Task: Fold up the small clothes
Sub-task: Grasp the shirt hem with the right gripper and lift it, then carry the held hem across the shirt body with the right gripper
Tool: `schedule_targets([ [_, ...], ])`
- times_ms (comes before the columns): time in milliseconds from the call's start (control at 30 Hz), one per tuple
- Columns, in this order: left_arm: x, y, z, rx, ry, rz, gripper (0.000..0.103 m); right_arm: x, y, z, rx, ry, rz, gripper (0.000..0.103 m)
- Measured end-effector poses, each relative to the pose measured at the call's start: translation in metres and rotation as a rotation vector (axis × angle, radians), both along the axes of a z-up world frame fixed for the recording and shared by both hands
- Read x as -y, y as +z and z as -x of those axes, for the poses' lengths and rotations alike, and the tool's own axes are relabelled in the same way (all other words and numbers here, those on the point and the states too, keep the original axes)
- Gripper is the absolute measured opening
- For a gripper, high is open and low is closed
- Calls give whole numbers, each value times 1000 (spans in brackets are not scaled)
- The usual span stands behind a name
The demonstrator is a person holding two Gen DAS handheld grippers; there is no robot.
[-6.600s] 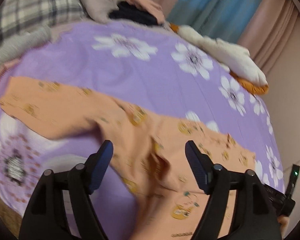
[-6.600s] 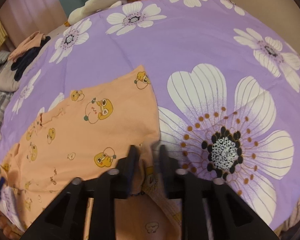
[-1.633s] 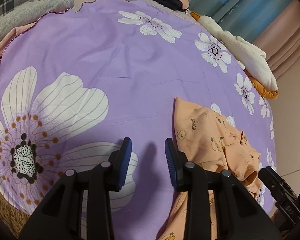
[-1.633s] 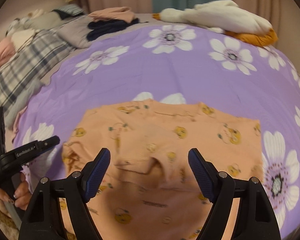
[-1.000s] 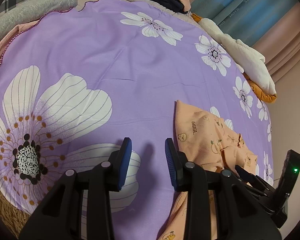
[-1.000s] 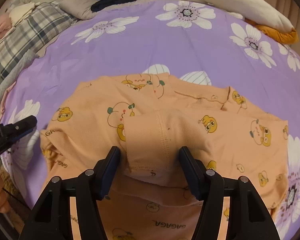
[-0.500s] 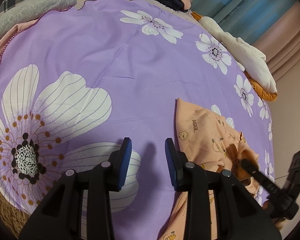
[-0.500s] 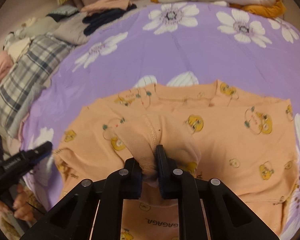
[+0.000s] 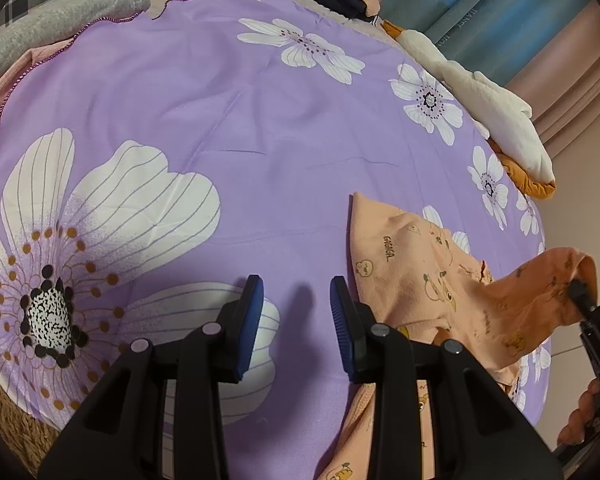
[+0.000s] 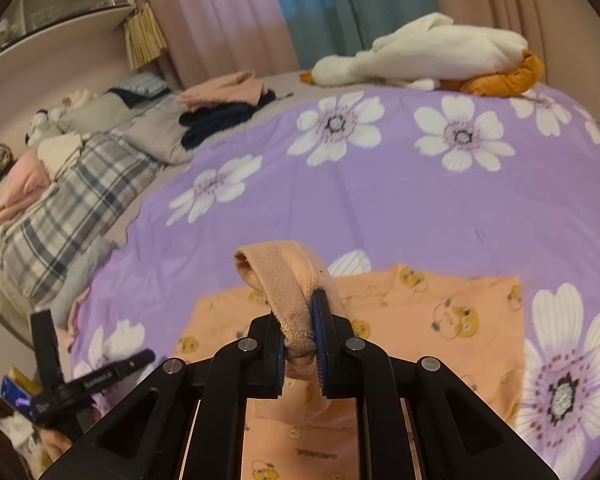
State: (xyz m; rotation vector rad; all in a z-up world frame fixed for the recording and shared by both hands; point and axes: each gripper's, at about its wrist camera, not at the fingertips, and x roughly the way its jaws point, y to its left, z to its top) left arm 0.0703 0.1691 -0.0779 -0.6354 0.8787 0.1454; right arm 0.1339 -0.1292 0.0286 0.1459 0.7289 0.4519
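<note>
The orange shirt [image 10: 440,320] lies spread flat on the purple bedspread [image 10: 400,208], toward its near edge. It runs crosswise in the right wrist view, with a straight far edge and a square corner on the right side.

The right gripper [image 10: 300,332] is closed on a bunched band of the shirt's fabric, which looks like a sleeve or cuff. The band loops up and over the jaws, clear of the shirt body below. The left wrist view confirms this: the gathered part of the shirt [image 9: 540,280] is drawn up into a peak at the right gripper [image 9: 580,294] while the rest trails down to the bedspread [image 9: 220,120].

The left gripper [image 9: 296,304] has its jaws parted with nothing between them. It hovers over bare bedspread, just beside the shirt's left edge, which passes close to its right finger.

Assessment: the coming move turns on the right gripper, the only one holding cloth. The shirt body lies forward of and below its jaws. Carrying the held band forward across that body, toward the far edge, would lay it over as a fold. The left gripper is the nearer one for pinning or taking the left edge.

Risk: the band is gripped in a thick wad and may drop in a heap, not flat.
</note>
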Motion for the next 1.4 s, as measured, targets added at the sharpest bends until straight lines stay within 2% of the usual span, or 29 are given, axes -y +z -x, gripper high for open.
schedule_targets([
  [567, 3, -4, -4, -14, -12, -7, 33, 30, 17, 5, 60, -104, -44, 14],
  [1067, 7, -7, -8, -17, -33, -12, 33, 58, 6, 5, 27, -204, -83, 11],
  [1400, 9, -8, -9, -16, -43, -15, 33, 64, -11, 0, -23, -221, -76, 11],
])
